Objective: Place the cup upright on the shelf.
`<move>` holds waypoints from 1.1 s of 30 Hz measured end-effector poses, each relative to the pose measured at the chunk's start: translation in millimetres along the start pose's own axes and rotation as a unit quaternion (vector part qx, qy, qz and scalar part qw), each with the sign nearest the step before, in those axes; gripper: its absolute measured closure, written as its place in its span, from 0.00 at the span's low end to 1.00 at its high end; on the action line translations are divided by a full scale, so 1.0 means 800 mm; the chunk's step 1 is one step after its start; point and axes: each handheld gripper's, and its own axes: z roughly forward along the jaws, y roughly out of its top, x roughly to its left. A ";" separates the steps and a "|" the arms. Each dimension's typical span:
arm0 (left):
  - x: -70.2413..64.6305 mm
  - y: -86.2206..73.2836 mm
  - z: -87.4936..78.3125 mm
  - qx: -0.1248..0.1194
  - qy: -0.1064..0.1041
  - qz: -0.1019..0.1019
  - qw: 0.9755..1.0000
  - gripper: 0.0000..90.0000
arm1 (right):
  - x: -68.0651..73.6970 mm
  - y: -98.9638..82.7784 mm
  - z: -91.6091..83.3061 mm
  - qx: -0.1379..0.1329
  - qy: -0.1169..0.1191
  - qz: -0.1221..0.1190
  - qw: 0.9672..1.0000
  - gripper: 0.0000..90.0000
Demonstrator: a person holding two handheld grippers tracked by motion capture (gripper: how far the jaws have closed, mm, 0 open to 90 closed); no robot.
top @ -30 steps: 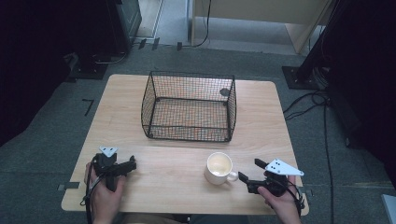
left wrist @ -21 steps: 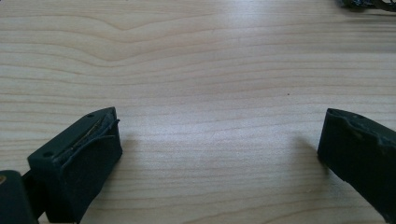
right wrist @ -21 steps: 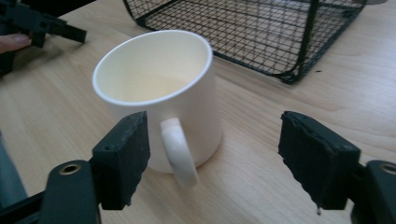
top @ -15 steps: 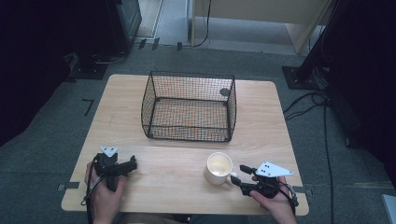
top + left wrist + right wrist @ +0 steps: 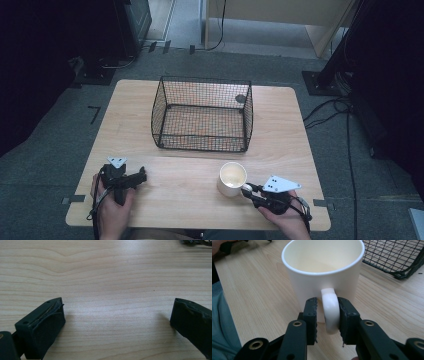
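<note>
Mug (image 5: 324,270) handle (image 5: 330,312) sat between the pads of the right gripper (image 5: 328,320), whose jaws had just been closing and now pinched it; likely stiff, glazed, slippery and breakable ceramic, fairly heavy, so the handle was the sensible hold; mug stood on the table (image 5: 190,175) before the basket (image 5: 202,112); a second earlier that gripper stood wide, short of the mug; left gripper (image 5: 116,315) lay open, idle.

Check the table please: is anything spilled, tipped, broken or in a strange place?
Nothing stands out. The white ceramic mug stands upright and looks empty, with the right gripper, whose jaws have just been closing, clamped on its handle. The black wire basket sits square, and the light wooden table looks dry.
</note>
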 end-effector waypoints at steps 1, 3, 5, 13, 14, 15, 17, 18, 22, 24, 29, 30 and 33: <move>0.000 0.000 0.000 0.000 0.000 0.000 1.000 0.00 | 0.001 0.001 0.002 -0.002 0.000 0.000 1.000 0.86; 0.000 0.000 0.000 0.000 0.000 0.000 1.000 0.00 | 0.003 0.003 0.003 -0.004 -0.001 0.000 1.000 0.87; 0.000 0.000 0.000 0.000 0.000 0.000 1.000 0.00 | 0.005 0.006 0.004 -0.008 -0.009 -0.003 1.000 0.89; 0.000 0.000 0.000 0.000 0.000 0.000 1.000 0.00 | 0.008 0.016 0.006 -0.016 -0.028 0.002 0.999 0.89; 0.000 0.000 0.000 0.000 0.000 0.000 1.000 0.00 | 0.009 0.018 0.007 -0.015 -0.030 0.002 0.999 0.89; 0.000 0.000 0.000 0.000 0.000 -0.001 1.000 0.00 | 0.009 0.021 0.008 -0.016 -0.029 0.005 0.999 0.90; 0.000 0.000 0.000 0.000 0.000 0.000 1.000 0.00 | 0.010 0.024 0.009 -0.015 -0.029 0.005 0.999 0.90; 0.000 0.000 0.000 0.000 0.000 0.000 1.000 0.00 | 0.010 0.024 0.009 -0.015 -0.029 0.005 0.999 0.90; 0.000 0.000 0.000 0.000 0.000 0.000 1.000 0.00 | 0.010 0.033 0.010 -0.020 -0.032 0.007 0.999 0.90; 0.000 0.000 0.000 0.000 0.000 0.000 1.000 0.00 | 0.010 0.035 0.010 -0.020 -0.034 0.007 0.999 0.90; 0.000 0.000 0.000 0.000 0.000 0.000 1.000 0.00 | 0.011 0.050 0.010 -0.028 -0.036 0.001 0.999 0.90; 0.000 0.000 0.000 0.000 0.000 0.000 1.000 0.00 | 0.010 0.053 0.010 -0.029 -0.036 0.001 0.999 0.90; 0.000 0.000 0.000 0.000 0.000 0.000 1.000 0.00 | 0.010 0.061 0.012 -0.033 -0.034 -0.001 0.999 0.90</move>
